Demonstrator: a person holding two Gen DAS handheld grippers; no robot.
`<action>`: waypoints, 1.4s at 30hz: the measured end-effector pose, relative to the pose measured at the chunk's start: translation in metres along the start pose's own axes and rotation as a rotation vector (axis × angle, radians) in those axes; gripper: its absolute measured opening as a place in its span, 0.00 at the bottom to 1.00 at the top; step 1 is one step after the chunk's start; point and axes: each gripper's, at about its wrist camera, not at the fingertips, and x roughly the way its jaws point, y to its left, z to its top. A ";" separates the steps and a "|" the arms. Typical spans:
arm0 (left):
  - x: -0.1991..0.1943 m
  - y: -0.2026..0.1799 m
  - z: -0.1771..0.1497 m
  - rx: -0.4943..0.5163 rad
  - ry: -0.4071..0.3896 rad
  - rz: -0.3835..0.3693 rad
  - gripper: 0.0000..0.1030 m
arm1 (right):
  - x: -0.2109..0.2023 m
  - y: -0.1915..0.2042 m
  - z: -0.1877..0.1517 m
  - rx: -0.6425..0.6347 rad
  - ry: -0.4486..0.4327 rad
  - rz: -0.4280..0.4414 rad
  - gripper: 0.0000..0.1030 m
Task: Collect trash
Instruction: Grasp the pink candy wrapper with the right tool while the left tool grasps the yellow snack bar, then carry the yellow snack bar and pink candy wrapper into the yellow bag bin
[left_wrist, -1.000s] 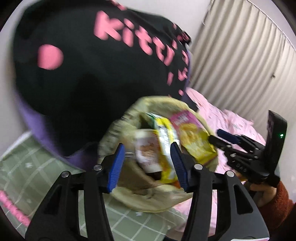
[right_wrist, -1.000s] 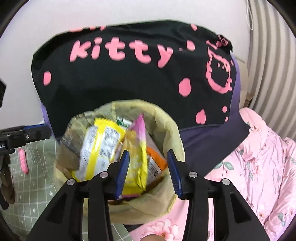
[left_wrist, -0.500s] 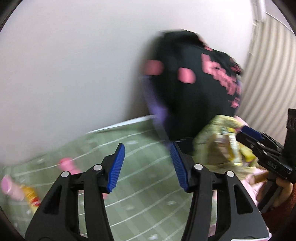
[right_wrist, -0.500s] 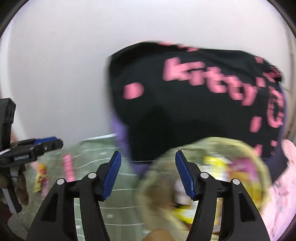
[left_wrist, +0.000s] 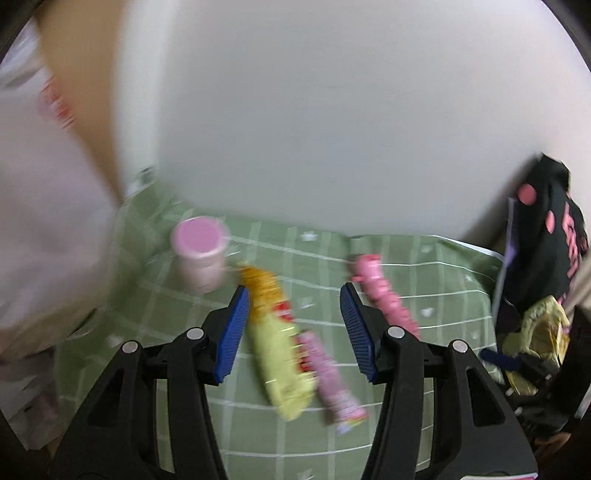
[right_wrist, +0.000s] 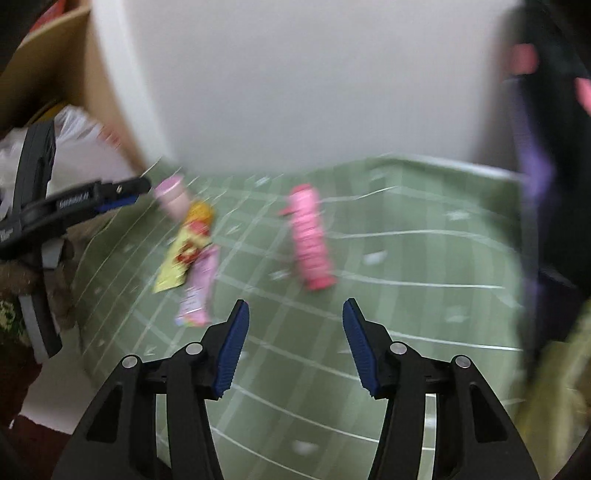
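- The green checked sheet (left_wrist: 424, 266) fills the lower half of both wrist views and carries all the loose trash; everything is smeared by motion blur.
- The black pillow with pink lettering (left_wrist: 546, 236) stands at 3 o'clock in the left view, with the yellowish trash bag (left_wrist: 543, 325) just below it, well apart from the litter.
- The left gripper (left_wrist: 293, 328) has its fingers spread and empty; the yellow snack wrapper (left_wrist: 277, 343) lies framed between them on the sheet, the pale pink wrapper (left_wrist: 332, 384) touching its right edge.
- The right gripper (right_wrist: 295, 347) has just been closing a little, yet stands open with nothing between its jaws; the pink ribbed tube (right_wrist: 310, 236) lies at 12 o'clock from it.
- The pink cup (left_wrist: 201, 254) stands upright at 10 o'clock from the left gripper.
- Risks, as I judge them: the overlapping wrappers may both be pinched, or one may slide free; a hasty sweep could tip the cup; thin film could slip from the pads on the way to the bag.
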 end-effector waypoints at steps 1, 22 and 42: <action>-0.003 0.009 -0.003 -0.020 0.003 0.006 0.47 | 0.011 0.011 0.000 -0.023 0.019 0.034 0.48; 0.024 0.046 -0.039 -0.088 0.196 -0.078 0.57 | 0.065 0.038 0.005 -0.025 0.093 0.094 0.19; 0.086 0.009 -0.045 -0.028 0.293 0.018 0.30 | 0.004 -0.014 -0.028 0.077 0.041 -0.026 0.19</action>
